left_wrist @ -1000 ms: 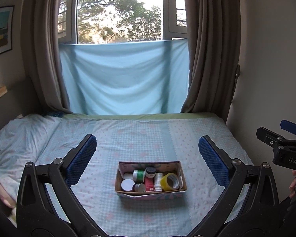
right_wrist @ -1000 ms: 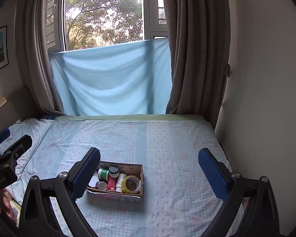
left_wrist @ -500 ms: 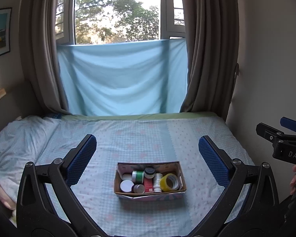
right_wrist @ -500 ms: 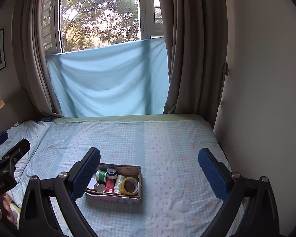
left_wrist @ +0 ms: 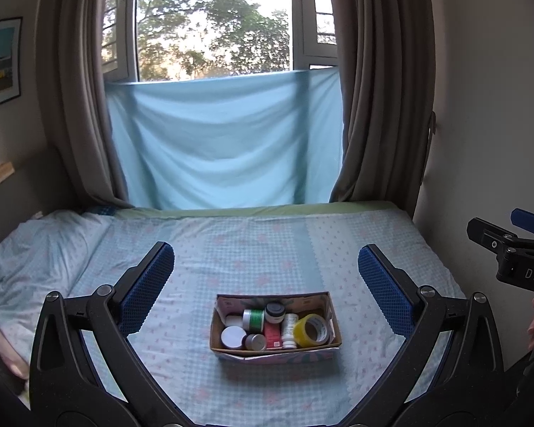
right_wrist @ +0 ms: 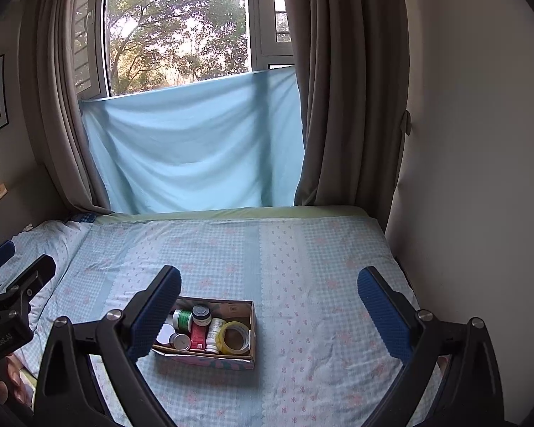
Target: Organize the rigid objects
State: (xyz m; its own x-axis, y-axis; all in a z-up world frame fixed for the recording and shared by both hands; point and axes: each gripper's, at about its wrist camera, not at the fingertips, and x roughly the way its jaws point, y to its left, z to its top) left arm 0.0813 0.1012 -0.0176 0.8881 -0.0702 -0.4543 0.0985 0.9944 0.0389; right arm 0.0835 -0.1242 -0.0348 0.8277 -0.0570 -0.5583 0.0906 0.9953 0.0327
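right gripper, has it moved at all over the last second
Yes. In the right wrist view the cardboard box now sits lower and closer than before, so the open right gripper has eased forward toward it over the bed.

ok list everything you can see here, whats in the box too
cardboard box: 1, brown, middle of the bed
tape roll: 1, yellow, right end of box
white bottle: 1, white, beside the tape
red box: 1, red, centre of box
green can: 1, green with silver, back left
dark-lidded jar: 1, black lid, back centre
white lid: 1, white, front left
silver lid: 1, silver, front
bed: 1, pale blue check sheet
blue sheet: 1, hung over window
curtains: 2, grey-brown
left gripper: blue pads, jaws open, empty
right gripper: blue pads, jaws open, empty
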